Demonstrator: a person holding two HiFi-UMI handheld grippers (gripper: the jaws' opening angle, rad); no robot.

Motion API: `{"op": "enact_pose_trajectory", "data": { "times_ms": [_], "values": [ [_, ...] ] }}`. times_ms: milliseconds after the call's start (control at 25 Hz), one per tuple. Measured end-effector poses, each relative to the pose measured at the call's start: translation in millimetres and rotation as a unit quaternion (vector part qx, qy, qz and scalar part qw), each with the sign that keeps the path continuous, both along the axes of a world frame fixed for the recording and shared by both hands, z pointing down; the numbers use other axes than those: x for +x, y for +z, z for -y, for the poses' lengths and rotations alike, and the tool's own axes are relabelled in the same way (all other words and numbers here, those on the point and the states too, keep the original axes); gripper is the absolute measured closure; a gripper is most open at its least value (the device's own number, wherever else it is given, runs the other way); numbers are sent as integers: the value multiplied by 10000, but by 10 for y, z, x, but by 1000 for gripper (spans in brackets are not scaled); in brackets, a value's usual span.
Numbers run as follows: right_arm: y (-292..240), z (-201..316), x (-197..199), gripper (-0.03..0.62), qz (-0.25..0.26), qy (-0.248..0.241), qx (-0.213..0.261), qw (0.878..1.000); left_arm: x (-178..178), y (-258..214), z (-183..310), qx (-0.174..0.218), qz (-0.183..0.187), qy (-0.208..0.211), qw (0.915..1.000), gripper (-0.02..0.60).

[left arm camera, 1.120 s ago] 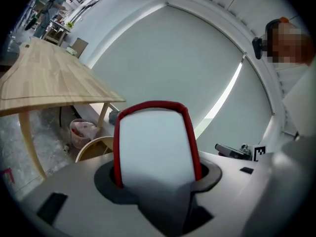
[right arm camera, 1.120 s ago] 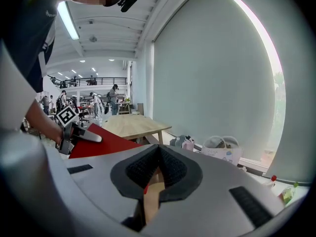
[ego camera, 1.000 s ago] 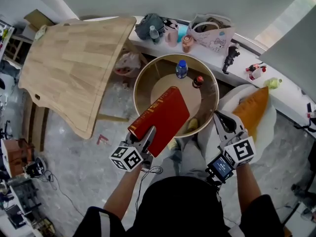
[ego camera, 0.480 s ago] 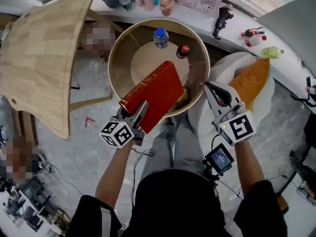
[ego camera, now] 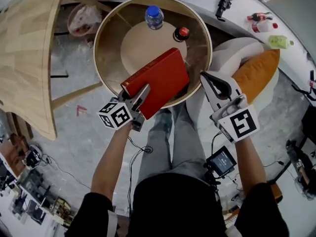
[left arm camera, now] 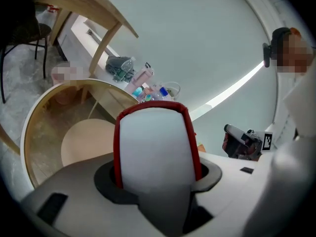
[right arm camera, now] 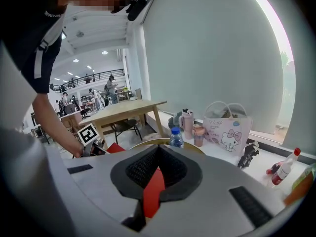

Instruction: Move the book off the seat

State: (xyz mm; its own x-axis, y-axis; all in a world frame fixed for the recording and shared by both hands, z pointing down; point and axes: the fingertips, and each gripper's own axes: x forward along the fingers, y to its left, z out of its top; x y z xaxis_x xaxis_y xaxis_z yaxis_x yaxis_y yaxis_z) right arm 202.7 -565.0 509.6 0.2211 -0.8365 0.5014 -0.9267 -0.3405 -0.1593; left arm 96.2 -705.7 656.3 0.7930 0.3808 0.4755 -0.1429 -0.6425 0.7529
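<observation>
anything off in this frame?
Nothing spilled or broken. One oddity: the left gripper holds the red book by its near end only, so most of it juts out unsupported over the round table. The right gripper is shut and empty, apart from the book.

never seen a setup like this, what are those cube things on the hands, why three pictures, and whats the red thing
A person holds a two-jaw tool in each hand; the marker cubes are part of those tools. One picture comes from a camera on the person's head, looking down. The other two come from cameras riding on each tool, looking along its jaws. The left tool is clamped on a red book, held over a round wooden table that carries a blue-capped bottle and a red-capped bottle. The right tool is shut, just beside the book. Further right stands a white seat with an orange cushion.
</observation>
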Motion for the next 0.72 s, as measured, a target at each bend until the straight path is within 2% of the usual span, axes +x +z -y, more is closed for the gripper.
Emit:
{"op": "enact_pose_trajectory", "data": {
  "times_ms": [240, 440, 560, 720],
  "values": [
    [114, 74, 53, 582, 35, 201, 178, 9996, 96, 294, -40, -684, 103, -142, 9975, 328],
    [337, -14, -95, 580, 338, 73, -111, 9993, 92, 564, 58, -1138, 280, -229, 9929, 322],
    [374, 37, -157, 580, 387, 28, -118, 9992, 32, 680, 128, -1104, 405, -248, 9928, 309],
    [371, 91, -217, 580, 392, -27, -125, 9991, -46, 887, 251, -627, 727, -242, 9951, 244]
  ]
}}
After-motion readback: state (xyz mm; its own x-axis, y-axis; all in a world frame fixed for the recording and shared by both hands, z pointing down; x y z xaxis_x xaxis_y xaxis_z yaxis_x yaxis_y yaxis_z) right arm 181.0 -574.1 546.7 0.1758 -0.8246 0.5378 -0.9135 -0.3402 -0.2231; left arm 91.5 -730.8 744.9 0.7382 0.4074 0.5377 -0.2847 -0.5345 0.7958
